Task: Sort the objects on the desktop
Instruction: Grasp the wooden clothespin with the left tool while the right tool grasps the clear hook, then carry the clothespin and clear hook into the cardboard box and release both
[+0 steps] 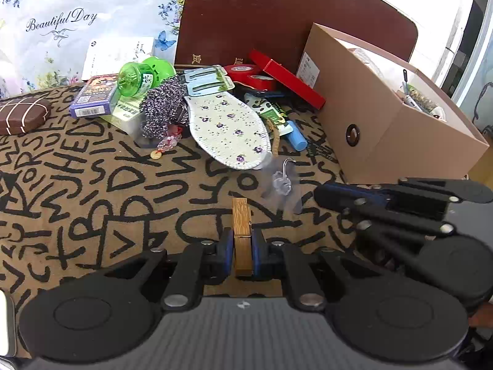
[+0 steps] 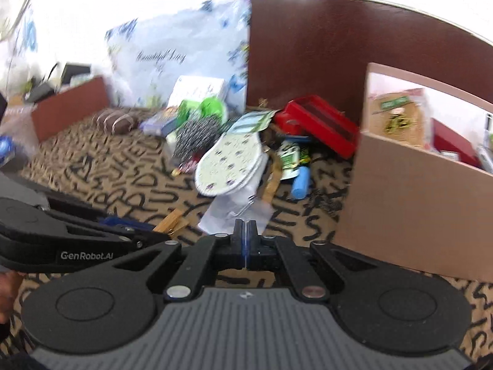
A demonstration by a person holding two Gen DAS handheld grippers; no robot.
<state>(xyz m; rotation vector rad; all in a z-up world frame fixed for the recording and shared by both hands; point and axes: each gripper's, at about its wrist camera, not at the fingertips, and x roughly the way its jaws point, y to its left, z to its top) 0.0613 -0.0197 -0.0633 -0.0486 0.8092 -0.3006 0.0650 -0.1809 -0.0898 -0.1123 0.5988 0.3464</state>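
Observation:
My left gripper (image 1: 242, 248) is shut on a wooden clothespin (image 1: 241, 225), held just above the lettered cloth; the clothespin also shows in the right wrist view (image 2: 171, 219). My right gripper (image 2: 245, 231) is shut, its fingers pressed together with nothing seen between them, just before a clear plastic packet with a hook (image 2: 237, 212). That packet lies on the cloth in the left wrist view (image 1: 282, 182), ahead of the right gripper (image 1: 326, 192). A floral insole (image 1: 228, 131) and a pile of small items lie further back.
An open cardboard box (image 1: 397, 135) with items inside stands at the right. A red box (image 1: 286, 77), red tape (image 1: 246, 72), a blue tube (image 1: 297, 138), a green plastic reel (image 1: 138, 77), a metal scourer (image 1: 163, 104), a card deck (image 1: 95, 95) and a dark wooden board (image 1: 277, 9) are behind.

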